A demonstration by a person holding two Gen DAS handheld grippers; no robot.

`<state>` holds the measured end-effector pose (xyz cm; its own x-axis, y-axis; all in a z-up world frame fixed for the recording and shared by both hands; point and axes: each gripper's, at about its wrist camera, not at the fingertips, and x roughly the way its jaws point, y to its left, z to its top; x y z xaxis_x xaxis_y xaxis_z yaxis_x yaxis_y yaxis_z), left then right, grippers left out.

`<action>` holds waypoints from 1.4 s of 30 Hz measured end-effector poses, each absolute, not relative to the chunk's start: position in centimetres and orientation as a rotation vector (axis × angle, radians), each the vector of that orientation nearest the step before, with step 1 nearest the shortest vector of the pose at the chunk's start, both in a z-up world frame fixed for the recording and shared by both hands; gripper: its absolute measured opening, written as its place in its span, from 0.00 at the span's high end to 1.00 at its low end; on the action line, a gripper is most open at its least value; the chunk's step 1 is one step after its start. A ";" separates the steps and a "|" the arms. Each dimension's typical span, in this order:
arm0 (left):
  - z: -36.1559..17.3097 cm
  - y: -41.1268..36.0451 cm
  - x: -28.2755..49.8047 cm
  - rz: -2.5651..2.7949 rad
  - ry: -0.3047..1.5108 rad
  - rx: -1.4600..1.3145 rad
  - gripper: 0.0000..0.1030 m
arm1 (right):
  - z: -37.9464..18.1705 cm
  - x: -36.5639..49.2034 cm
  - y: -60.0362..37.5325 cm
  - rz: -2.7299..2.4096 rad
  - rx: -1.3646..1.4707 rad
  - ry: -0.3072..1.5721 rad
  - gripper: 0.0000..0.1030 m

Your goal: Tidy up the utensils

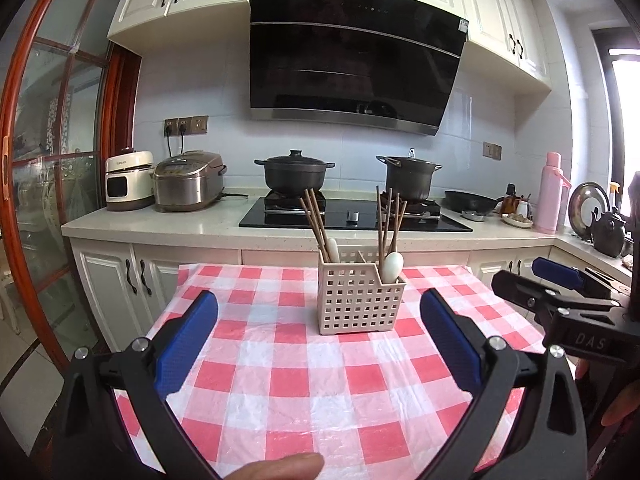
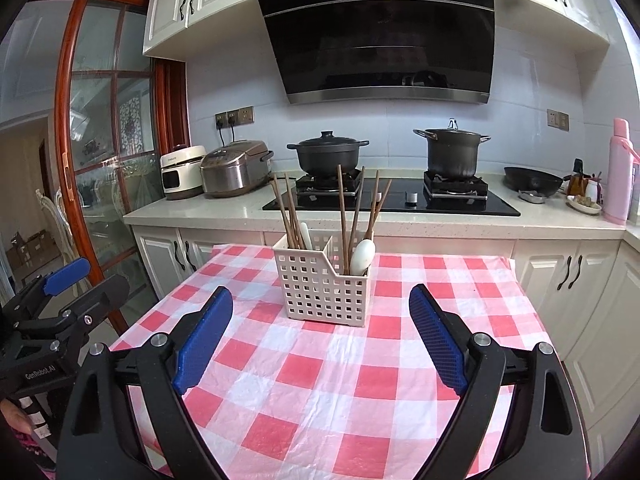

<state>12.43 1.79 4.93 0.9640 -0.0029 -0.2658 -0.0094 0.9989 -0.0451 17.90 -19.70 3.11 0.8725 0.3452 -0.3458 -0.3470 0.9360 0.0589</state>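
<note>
Beige perforated utensil caddy (image 1: 361, 295) upright on the red-and-white checked tablecloth (image 1: 296, 384), toward the far end of the table, two compartments side by side. Left compartment: a few brown chopsticks (image 1: 316, 222) leaning left, plus a white spoon (image 1: 333, 250). Right compartment: more brown chopsticks (image 1: 387, 220) fanned upward, plus a second white spoon (image 1: 391, 267), bowl end up, resting against the near-right corner. Left tongs (image 1: 319, 344) spread wide apart, blue pads (image 1: 186, 346) either side of the cloth, nothing between them, well short of the caddy on the near side. Right tongs (image 2: 320, 334) likewise wide apart and holding nothing, also near side of the caddy, apart from it. Each tool visible at the edge of the other's view. Beyond the table: white kitchen counter (image 2: 208, 210), black hob (image 2: 390, 200) carrying a lidded black casserole (image 2: 328, 156) and a tall stockpot (image 2: 452, 152), rice cooker (image 2: 236, 168) at far left, pink flask (image 2: 618, 172) at far right.
</note>
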 end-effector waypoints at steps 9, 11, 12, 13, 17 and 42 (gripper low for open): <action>4.7 1.5 13.0 -0.003 0.286 -0.035 0.05 | 2.9 17.7 -20.2 0.369 0.007 0.367 0.18; 4.6 1.5 13.2 -0.002 0.290 -0.035 0.05 | 2.8 17.6 -20.3 0.372 0.010 0.366 0.18; 4.6 1.5 13.3 0.001 0.292 -0.034 0.05 | 2.8 17.6 -20.3 0.374 0.011 0.365 0.18; 4.6 1.5 13.3 0.002 0.291 -0.035 0.05 | 2.8 17.5 -20.3 0.377 0.009 0.365 0.18; 4.6 1.6 13.5 0.002 0.296 -0.040 0.05 | 2.8 17.3 -20.2 0.380 0.011 0.364 0.18; 4.5 1.8 13.4 0.013 0.293 -0.037 0.05 | 2.9 17.1 -19.8 0.393 0.010 0.364 0.18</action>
